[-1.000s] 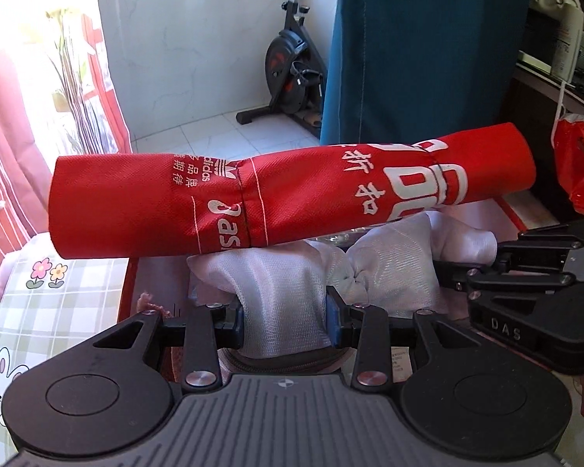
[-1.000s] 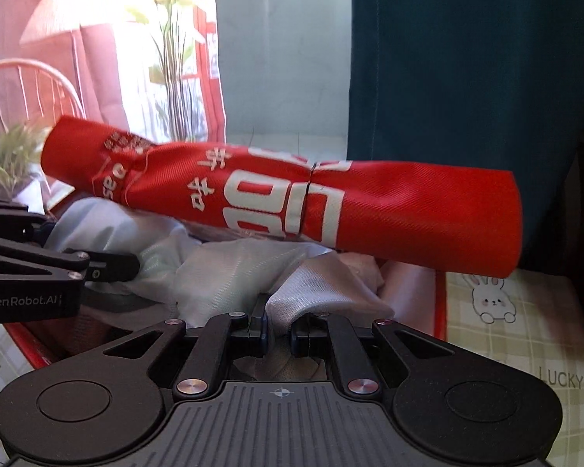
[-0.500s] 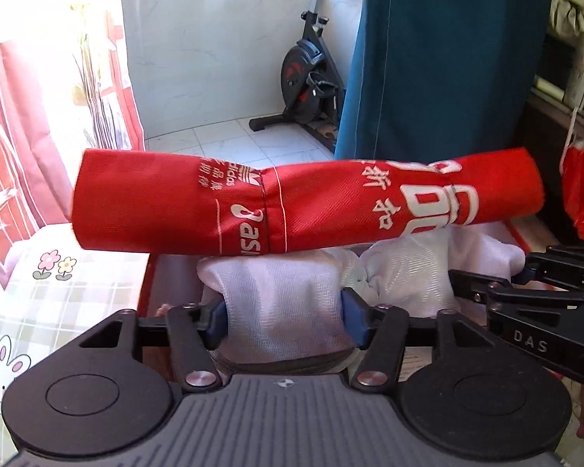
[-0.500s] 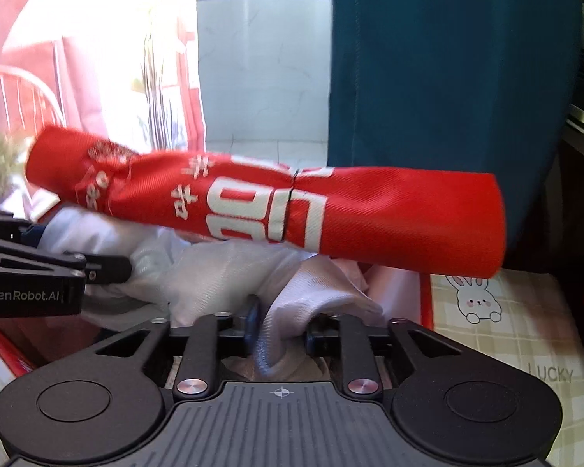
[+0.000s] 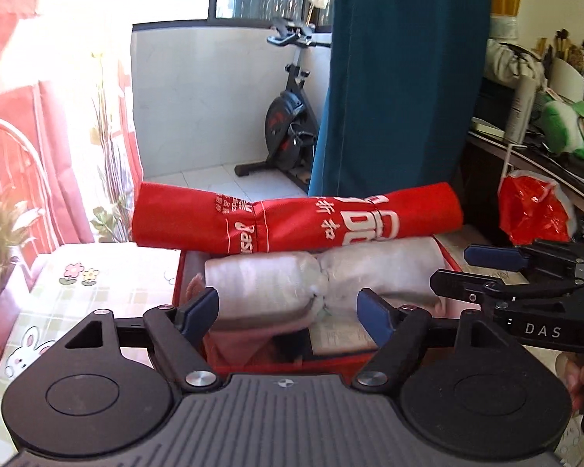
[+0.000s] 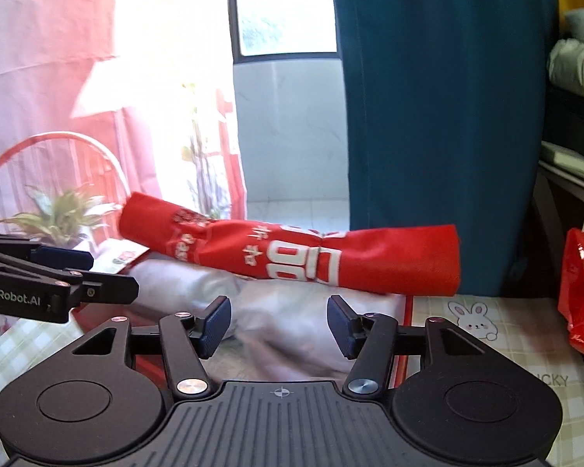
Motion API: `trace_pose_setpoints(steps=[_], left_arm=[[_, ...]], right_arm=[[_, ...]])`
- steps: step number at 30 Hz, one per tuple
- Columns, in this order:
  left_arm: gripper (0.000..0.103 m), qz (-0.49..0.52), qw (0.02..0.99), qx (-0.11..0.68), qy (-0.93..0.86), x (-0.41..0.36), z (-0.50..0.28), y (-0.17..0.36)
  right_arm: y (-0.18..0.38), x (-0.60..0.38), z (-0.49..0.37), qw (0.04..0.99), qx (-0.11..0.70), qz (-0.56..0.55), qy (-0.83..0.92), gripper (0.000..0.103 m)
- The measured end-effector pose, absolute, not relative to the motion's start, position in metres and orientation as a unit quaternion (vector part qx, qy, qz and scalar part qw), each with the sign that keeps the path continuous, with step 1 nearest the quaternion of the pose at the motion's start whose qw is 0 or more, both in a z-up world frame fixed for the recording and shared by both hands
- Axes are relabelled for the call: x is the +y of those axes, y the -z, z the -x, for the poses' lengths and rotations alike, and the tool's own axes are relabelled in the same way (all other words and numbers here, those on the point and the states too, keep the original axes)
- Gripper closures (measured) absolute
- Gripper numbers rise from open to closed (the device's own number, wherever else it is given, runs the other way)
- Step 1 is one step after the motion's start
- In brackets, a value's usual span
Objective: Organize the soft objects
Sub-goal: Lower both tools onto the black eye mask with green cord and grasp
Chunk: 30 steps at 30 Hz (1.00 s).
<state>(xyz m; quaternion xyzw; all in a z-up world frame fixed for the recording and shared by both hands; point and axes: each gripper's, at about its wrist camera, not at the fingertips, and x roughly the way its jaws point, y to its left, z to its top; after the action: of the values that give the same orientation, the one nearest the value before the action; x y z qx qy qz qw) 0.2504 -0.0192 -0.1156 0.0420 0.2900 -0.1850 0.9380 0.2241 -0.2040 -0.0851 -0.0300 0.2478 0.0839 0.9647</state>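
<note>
A lived-in home: beyond the jaws an exercise bike (image 5: 288,124) stands on what seems a tiled balcony, beside a teal curtain (image 5: 405,78); a bunny-print cloth covers the worktop (image 6: 486,319), with potted plants (image 6: 64,214) left.

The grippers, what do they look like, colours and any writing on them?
Both are matte black plastic with a ribbed grey top plate, round discs either side, silver pivot screws and blue finger pads. Seen side on, the left gripper reads "GenRobot.AI" in white and the right gripper reads "DAS".
</note>
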Motion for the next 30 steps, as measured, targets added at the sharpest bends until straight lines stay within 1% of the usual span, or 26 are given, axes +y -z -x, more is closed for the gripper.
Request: trace_pose_setpoints(steps=[4,15,22,30], left_arm=[[0.023,-0.051,0.941,0.281,0.183,-0.017,-0.223,0.123],[0.023,-0.001,0.932,0.308,0.19,-0.005,-0.173,0.162],[0.023,0.01,0.923,0.345,0.174,-0.011,-0.163,0.189],[0.023,0.008,0.918,0.36,0.164,-0.011,-0.158,0.205]], right_arm=[[0.091,-0.197,-0.196,0.963,0.247,0.049,-0.099,0.051],[0.138,-0.192,-0.142,0.951,0.289,0.044,-0.104,0.051],[0.172,-0.194,-0.114,0.943,0.309,0.065,-0.101,0.051],[0.18,-0.204,-0.097,0.945,0.308,0.053,-0.095,0.051]])
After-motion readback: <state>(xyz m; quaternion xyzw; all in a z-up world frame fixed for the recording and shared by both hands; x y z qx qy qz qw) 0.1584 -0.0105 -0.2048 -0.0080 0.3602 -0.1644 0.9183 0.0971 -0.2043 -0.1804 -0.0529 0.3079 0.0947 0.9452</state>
